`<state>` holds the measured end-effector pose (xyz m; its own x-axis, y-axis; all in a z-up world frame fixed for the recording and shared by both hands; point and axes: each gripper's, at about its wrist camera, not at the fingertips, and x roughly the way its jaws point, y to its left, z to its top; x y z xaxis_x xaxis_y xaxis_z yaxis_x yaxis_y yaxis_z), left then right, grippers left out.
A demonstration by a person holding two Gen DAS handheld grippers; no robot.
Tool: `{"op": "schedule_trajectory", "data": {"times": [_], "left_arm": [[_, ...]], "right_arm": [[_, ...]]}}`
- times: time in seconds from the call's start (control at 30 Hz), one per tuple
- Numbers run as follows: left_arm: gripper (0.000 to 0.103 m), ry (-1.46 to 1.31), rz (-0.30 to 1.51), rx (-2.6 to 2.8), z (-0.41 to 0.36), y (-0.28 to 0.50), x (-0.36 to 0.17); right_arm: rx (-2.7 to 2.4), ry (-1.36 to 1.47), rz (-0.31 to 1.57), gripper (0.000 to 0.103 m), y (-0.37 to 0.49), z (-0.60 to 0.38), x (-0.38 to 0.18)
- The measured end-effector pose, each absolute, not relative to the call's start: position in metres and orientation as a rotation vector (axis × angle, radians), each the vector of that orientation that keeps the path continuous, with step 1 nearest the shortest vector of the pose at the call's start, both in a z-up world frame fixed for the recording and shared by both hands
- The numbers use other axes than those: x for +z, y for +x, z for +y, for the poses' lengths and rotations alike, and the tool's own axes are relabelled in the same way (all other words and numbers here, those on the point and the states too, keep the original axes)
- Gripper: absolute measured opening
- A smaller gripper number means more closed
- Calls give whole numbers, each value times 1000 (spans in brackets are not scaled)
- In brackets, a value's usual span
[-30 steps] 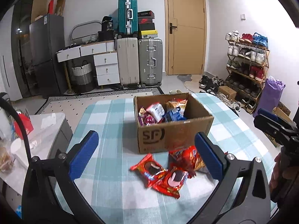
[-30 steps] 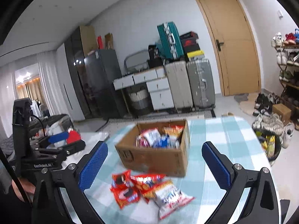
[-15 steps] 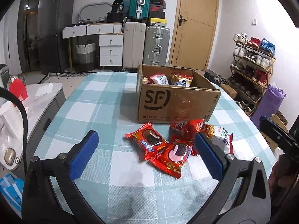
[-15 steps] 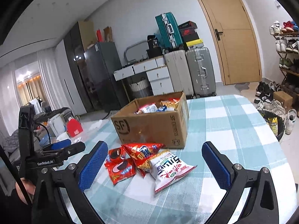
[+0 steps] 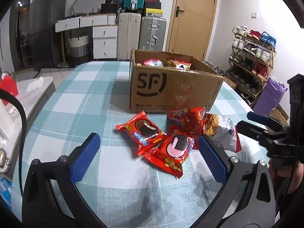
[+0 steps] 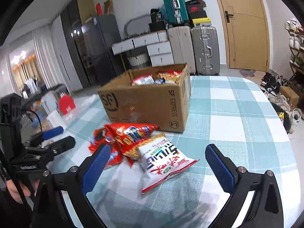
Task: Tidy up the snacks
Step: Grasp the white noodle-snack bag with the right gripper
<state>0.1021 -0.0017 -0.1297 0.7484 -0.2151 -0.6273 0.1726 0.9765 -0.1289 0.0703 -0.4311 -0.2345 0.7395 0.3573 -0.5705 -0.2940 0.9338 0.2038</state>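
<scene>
On the counter (image 5: 79, 98), just in front of the box (image 5: 171, 91), four snack packets lie in a loose heap: two red cookie packs (image 5: 142, 131) (image 5: 175, 148), one red chip bag (image 6: 131, 133) and one white bag (image 6: 163, 157). Both grippers hang over this heap with fingers spread wide and nothing between them, the left gripper (image 5: 150, 159) facing the cookie packs, the right gripper (image 6: 157, 165) facing the white bag.

Overlap is the main risk. The chip bag rests partly on the cookie packs and the white bag touches it, so closing on one packet may pinch a neighbour's edge and drag or lift two together. Foil wrappers are likely slippery and air-filled; a grip on a puffed middle could squirt the bag out, while a hard squeeze could crush cookies. The two grippers work near each other, so reaching at once for the shared middle could make them collide. The box already holds several packets near its rim, at least three visible, so a dropped packet might slide off rather than settle.

Count: one box, four loose packets, two grippers.
</scene>
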Motion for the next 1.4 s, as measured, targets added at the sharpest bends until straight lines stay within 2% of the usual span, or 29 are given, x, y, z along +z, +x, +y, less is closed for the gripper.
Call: {"op": "schedule_trajectory", "data": {"times": [0.17, 0.23, 0.3, 0.37, 0.5, 0.73, 0.93, 1.4], "left_arm": [[102, -87, 729, -223, 0, 115, -144], [102, -95, 744, -226, 1, 120, -149], [102, -106, 755, -230, 3, 124, -154], [102, -113, 764, -232, 3, 128, -158], [102, -118, 768, -232, 4, 135, -163], [102, -127, 781, -224, 3, 139, -168], [102, -121, 798, -203, 1, 141, -170], [102, -146, 855, -151, 7, 150, -172]], "right_arm": [[372, 53, 714, 100, 93, -420, -250], [375, 31, 740, 91, 101, -415, -256], [388, 27, 773, 75, 111, -410, -263], [376, 7, 801, 71, 116, -405, -268], [411, 13, 844, 51, 123, -401, -277], [419, 75, 836, 46, 123, -407, -281], [342, 67, 651, 46, 92, -413, -259], [377, 185, 623, 46, 82, -433, -261]]}}
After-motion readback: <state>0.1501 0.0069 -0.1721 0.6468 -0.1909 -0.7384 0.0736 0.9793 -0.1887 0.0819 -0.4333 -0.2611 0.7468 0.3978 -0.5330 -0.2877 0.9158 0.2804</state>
